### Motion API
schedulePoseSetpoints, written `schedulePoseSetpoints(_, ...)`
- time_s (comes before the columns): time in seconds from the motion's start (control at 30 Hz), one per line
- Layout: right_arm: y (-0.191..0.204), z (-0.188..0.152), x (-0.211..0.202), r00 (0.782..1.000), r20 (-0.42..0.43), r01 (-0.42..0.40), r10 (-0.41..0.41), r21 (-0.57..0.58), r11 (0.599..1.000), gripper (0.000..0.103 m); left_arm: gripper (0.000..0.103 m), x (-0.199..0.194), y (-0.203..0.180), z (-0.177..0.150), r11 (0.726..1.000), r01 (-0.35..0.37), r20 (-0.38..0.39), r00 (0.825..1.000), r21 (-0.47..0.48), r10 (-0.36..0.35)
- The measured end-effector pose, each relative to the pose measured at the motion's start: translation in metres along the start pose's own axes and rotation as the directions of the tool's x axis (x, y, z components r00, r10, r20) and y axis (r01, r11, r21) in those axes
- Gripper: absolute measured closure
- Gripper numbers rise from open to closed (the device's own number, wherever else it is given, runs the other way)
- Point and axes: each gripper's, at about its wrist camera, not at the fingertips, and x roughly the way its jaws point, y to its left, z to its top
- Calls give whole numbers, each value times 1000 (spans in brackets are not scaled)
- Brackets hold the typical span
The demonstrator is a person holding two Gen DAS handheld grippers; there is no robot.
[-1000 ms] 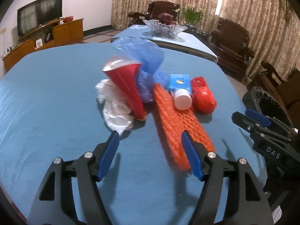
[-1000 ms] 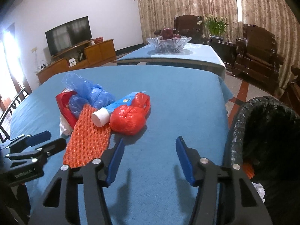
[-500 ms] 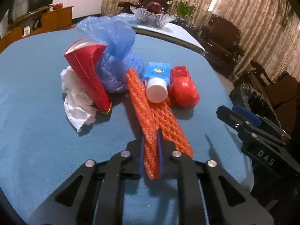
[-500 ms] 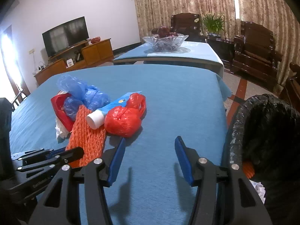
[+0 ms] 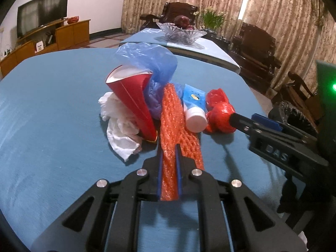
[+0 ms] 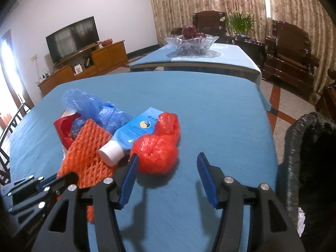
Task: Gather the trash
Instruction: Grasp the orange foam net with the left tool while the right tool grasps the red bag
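Orange foam netting [image 5: 170, 126] is lying along the blue-covered bench [image 5: 52, 115], and the left gripper [image 5: 169, 168] is clenching its near end, both blue pads pressing the mesh flat between them. The rest of the netting is stretching away toward the heap of trash in the middle of the bench. Leaning against the netting's left side is a red paper cone [image 5: 132, 96], with crumpled white tissue [image 5: 119, 126] spilling out beside it on the cloth. A blue plastic bag [image 5: 151, 63] is bunching up behind the cone and the netting. A blue tube with a white cap [image 5: 194, 107] is resting on the netting's right edge, cap toward the camera, and a knotted red plastic bag [image 6: 157, 145] is sitting just beside the tube.

The right gripper [image 6: 167, 174] is hovering low over the bench with its jaws opening and grasping nothing; its left pad is just beside the red bag, touching or nearly so, while the bag is lying mostly ahead of the gap rather than inside it. A black-lined trash bin [image 6: 304, 147] is standing off the right edge of the bench, with something white showing low inside it. Farther back, a glass fruit bowl [image 6: 191, 44] is sitting on a second table.
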Motion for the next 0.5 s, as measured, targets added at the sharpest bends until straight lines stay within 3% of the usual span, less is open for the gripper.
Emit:
schedulePoseSetpoints(0.17, 5, 4, 20, 998, -64, -6, 5, -12, 1000, 43, 93, 0, 0, 0, 1000, 5, 4, 1000, 8, -5)
schedulePoseSetpoints(0.23, 4, 3, 22, 996, -69, -55, 55, 0, 999, 62, 93, 0, -2, 1, 1000, 5, 6, 1000, 8, -5)
schedulePoseSetpoints(0.27, 4, 3, 22, 995, -70, -77, 77, -2, 997, 67, 93, 0, -1, 1, 1000, 6, 7, 1000, 6, -6)
schedulePoseSetpoints(0.5, 3, 2, 3, 997, -35, -73, 72, -31, 997, 74, 93, -7, -1, -2, 1000, 2, 22, 1000, 17, -2)
